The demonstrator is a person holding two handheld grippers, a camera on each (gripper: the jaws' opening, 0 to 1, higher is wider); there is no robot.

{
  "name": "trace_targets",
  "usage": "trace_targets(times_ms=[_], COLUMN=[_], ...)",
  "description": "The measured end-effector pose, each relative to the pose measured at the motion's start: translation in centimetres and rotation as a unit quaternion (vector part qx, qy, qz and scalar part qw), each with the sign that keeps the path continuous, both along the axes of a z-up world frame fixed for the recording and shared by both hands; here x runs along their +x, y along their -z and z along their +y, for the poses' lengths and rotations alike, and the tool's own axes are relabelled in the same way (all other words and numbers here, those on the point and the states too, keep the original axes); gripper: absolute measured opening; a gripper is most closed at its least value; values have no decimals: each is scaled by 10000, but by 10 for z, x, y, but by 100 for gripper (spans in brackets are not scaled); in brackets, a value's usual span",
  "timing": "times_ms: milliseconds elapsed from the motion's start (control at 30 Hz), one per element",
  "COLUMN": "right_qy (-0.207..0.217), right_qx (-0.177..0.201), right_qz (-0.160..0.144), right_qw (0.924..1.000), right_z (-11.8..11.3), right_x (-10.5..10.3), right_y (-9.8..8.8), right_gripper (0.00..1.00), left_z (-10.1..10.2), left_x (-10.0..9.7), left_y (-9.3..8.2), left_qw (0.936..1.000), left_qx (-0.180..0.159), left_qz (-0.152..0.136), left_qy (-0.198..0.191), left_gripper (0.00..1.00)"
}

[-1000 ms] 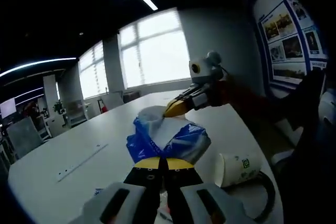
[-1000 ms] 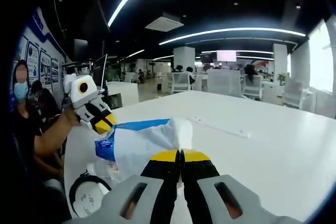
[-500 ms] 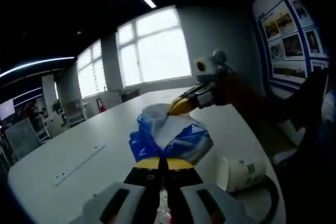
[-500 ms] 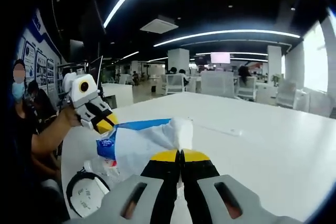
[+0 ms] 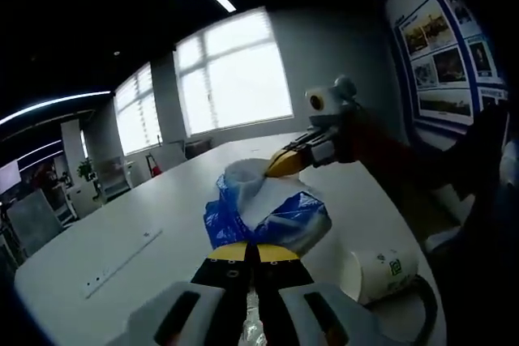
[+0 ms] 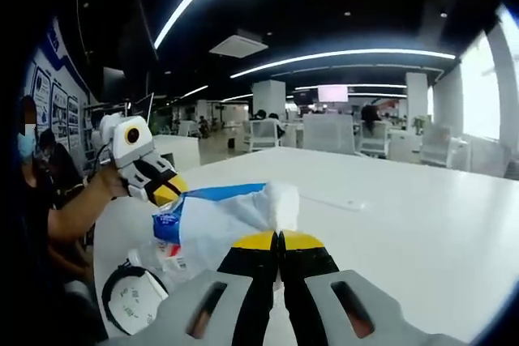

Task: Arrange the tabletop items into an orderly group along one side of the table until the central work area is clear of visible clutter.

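A: Both tongs? Left tongs and right tongs each clenched on the blue-and-white plastic bag, 2 grips, bag lifted above the bench.

B: Paper cup lies tipped beside it.

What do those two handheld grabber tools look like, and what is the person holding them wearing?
Each gripper has two black jaws with yellow tips, set in a pale grey body. In the left gripper view the left gripper shows so, and the right gripper carries a white box. The right gripper view shows the left gripper likewise. The person's clothing looks dark.
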State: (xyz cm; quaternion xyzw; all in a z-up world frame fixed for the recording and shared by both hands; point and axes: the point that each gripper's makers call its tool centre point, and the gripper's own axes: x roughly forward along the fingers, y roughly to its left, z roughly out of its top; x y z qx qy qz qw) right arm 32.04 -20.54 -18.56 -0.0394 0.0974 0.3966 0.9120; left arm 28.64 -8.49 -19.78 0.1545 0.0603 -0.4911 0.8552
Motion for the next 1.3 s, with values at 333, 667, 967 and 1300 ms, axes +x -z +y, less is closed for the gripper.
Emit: trace_targets(times_ms=[333,667,967,1300], right_qy=[222,475,689,789], right_qx=[-78,-139,-145,-142], right_qz=[-93,-183,-205,-268], right_qw=[9997,9986,9973,9964], right_z=[-13,-31,-49,-56], right_x=[0,1,1,0], right_y=[1,-2,1,1], right_gripper=[0,0,0,0], left_z=[-14,-33,-49,-57], left_x=[4,10,14,17], left_y=[1,3,8,11], left_qw=[9997,9993,9986,9970], left_qx=[192,287,421,698], left_qz=[-21,-47,-18,-80], left_qy=[125,250,318,326], left_gripper=[0,0,0,0])
